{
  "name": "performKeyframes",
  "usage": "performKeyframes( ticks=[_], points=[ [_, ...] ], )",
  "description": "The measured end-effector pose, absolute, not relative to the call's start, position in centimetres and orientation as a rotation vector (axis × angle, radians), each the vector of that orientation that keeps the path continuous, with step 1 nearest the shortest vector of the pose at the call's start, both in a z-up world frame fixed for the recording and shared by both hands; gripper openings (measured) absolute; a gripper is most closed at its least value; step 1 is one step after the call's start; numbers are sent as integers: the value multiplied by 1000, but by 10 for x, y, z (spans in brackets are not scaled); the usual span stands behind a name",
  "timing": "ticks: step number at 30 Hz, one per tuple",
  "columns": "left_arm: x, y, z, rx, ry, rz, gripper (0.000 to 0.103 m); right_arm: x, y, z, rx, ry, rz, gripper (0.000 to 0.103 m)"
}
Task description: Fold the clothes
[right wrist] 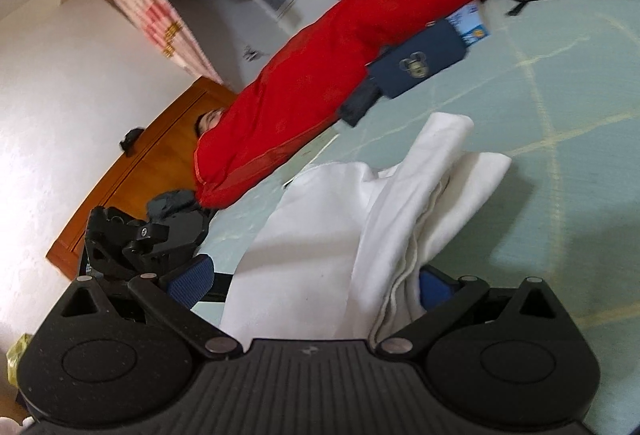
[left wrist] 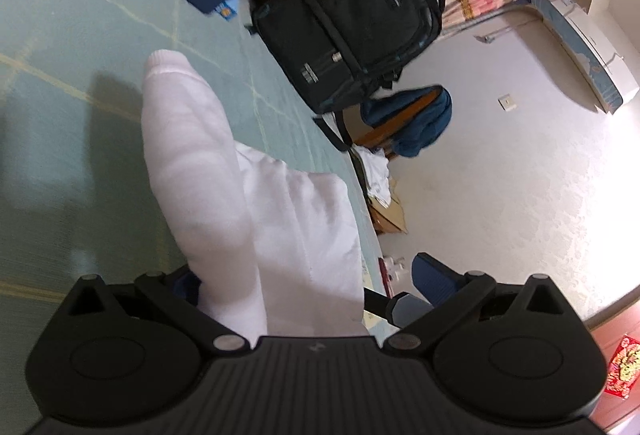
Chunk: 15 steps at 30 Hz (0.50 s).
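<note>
I was in the middle of a fold: the white garment (left wrist: 256, 203) lay on the green mat (left wrist: 80, 83), and both my grippers were low at its near edge. I judged that the next move called for closing on the cloth and carrying that edge over, away from me, so that the layers stay together.

My left gripper (left wrist: 304, 287) stood wide apart. Its blue pads (left wrist: 434, 275) were far from each other and the cloth passed between them without being pinched. The sleeve (left wrist: 188, 139) ran from my jaws toward 11 o'clock, with its cuff at the far end, and the body of the garment spread toward 1 o'clock.

My right gripper (right wrist: 320, 279) was also spread, with the cloth between its pads (right wrist: 194, 275), one at 10 o'clock and one at 2 o'clock. I could not see any grip on the cloth. The folded layers went up toward 1 o'clock. The red bedding (right wrist: 340, 55) and a black backpack (left wrist: 348, 31) lay well apart, beyond the garment.
</note>
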<state>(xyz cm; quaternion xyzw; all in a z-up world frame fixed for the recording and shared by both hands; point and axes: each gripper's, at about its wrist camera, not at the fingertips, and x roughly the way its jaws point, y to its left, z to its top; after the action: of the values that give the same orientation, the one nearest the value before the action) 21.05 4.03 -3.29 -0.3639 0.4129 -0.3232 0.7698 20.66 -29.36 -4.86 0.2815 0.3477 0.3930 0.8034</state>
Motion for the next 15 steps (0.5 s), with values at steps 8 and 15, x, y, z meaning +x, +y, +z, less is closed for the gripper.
performKeyframes(
  ticks=[8, 15],
  points=[
    [198, 107, -20, -814, 845, -595, 101, 224, -223, -37, 563, 809, 938, 103],
    [192, 184, -7, -825, 804, -469, 101, 237, -138, -26, 513, 853, 1036, 103]
  ],
)
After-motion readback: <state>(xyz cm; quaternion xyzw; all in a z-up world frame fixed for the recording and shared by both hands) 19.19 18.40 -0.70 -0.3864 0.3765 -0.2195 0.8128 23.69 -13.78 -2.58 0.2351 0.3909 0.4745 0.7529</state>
